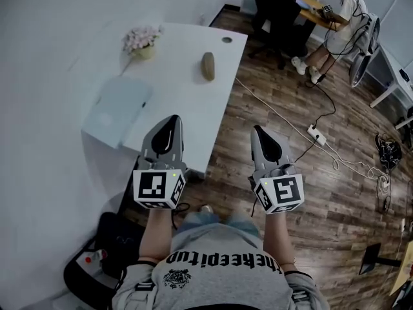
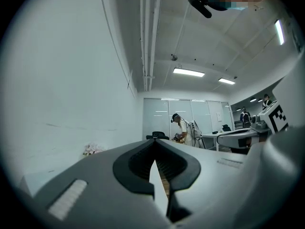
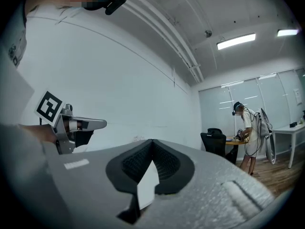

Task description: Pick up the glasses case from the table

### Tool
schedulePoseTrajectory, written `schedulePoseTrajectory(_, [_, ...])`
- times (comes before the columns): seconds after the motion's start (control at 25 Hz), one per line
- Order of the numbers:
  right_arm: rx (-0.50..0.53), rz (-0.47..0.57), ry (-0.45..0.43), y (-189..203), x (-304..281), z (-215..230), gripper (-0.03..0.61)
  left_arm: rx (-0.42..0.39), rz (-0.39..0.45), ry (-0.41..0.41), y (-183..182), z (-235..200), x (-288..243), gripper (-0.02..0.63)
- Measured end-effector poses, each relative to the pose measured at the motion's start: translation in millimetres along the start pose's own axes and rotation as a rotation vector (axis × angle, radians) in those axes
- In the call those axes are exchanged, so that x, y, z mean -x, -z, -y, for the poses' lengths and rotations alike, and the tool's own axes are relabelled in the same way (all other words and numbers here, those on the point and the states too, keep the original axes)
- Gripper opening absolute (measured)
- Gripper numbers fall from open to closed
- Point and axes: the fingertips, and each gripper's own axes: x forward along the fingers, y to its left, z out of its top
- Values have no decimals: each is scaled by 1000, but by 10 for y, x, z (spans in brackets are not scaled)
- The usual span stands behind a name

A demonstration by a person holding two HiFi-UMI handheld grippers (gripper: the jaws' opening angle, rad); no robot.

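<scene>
Glasses case [image 1: 208,66] lies on the white table [image 1: 184,102], toward the far end near the round cable hole [image 1: 226,40], well apart from both grippers. Left gripper [image 1: 173,119] is clenched with nothing between its jaws, and overlaps the table's near end in head view. Right gripper [image 1: 257,130] is also clenched and empty, over the wood floor [image 1: 277,102]. Flower pot [image 1: 142,42] sits at the far-left corner.

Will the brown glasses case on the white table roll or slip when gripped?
The glasses case looks rounded and elongated, so it may roll if nudged sideways. It looks compact, so probably light. Slipperiness cannot be judged.
</scene>
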Motion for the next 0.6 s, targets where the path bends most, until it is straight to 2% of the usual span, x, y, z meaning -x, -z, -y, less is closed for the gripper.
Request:
schedulePoseTrajectory(0.32, [-15, 4, 11, 48, -35, 151, 2, 21, 1, 20, 76, 51, -222, 18])
schedulePoseTrajectory(0.6, [-25, 7, -8, 57, -347, 519, 2, 23, -10, -15, 118, 27, -570, 18])
